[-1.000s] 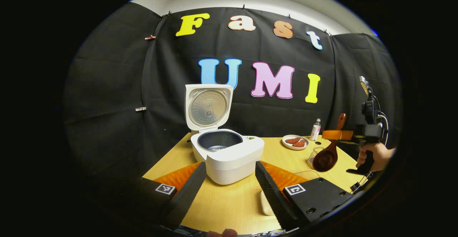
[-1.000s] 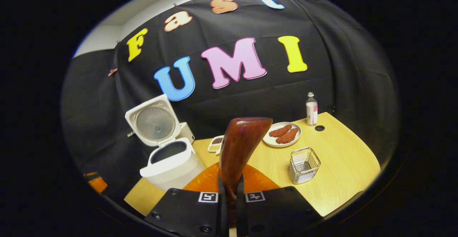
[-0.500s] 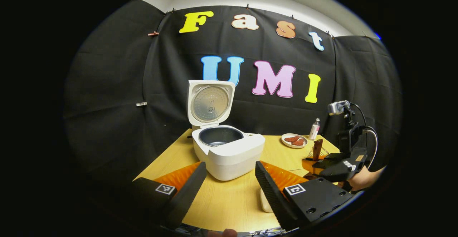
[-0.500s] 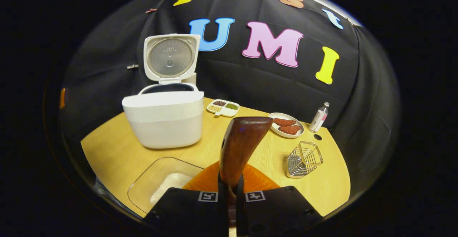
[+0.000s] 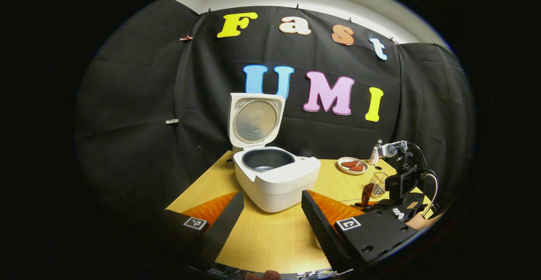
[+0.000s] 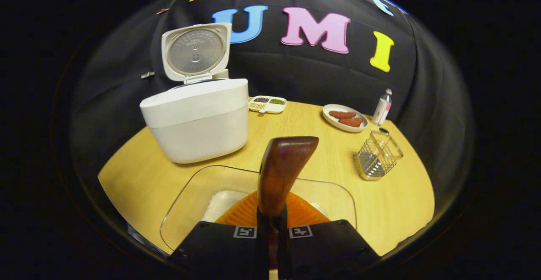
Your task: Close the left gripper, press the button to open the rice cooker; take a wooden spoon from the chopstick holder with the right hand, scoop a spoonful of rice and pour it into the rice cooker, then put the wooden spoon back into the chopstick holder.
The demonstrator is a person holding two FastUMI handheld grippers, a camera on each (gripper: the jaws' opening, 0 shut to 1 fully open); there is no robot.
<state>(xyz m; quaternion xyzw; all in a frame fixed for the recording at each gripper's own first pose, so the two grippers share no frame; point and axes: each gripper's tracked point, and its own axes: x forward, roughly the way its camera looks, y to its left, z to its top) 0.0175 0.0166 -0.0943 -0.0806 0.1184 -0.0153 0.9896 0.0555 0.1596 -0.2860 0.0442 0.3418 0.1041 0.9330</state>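
Gripping the wooden spoon (image 6: 282, 174) by its handle, the right gripper (image 6: 272, 229) hangs over the rice container (image 6: 186, 199), just before the open rice cooker (image 6: 198, 115); the left gripper (image 5: 270, 216) gapes released.

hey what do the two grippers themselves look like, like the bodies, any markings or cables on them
The left gripper has a black body with square black-and-white tags near each finger, orange ribbed panels behind, and long fingers with ridged inner faces. The right gripper has the same black body and tags. In the left gripper view it carries a small camera and looping black cables.
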